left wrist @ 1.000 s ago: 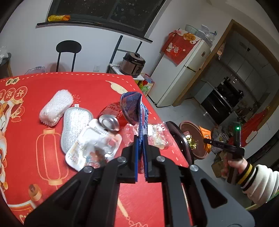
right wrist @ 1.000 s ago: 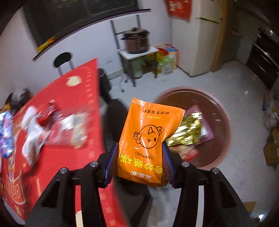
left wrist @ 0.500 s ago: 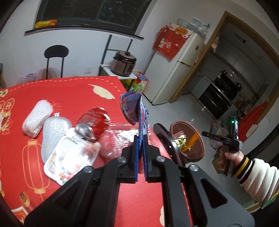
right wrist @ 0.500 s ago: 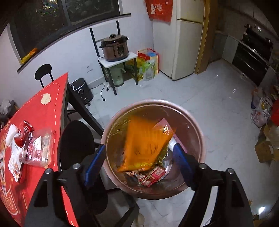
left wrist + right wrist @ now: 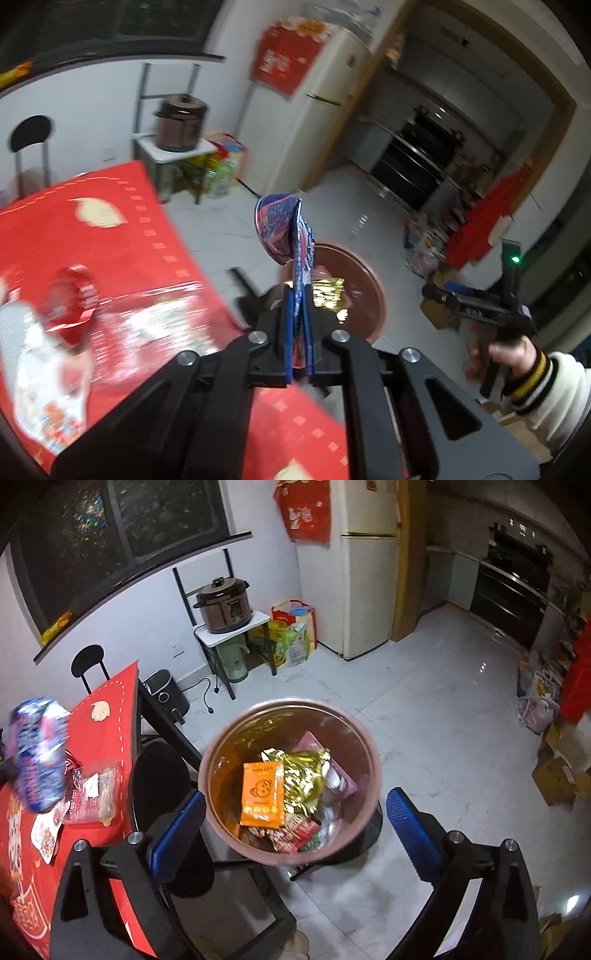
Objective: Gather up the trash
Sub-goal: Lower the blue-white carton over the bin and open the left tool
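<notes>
My left gripper is shut on a blue and pink snack wrapper and holds it in the air past the red table's edge, toward the brown trash bin. The wrapper also shows at the left of the right wrist view. My right gripper is open and empty, its jaws wide apart above the bin. An orange packet lies in the bin beside gold foil and other wrappers. The right gripper also shows in the left wrist view.
On the red table lie a red can, a clear plastic pack and a white pouch. A black chair stands between table and bin. A cooker on a stand, bags and a fridge line the far wall.
The orange packet dropped from my right gripper and settled in the bin; the gripper stays open. My left gripper swung right with the wrapper, off the table toward the bin.
</notes>
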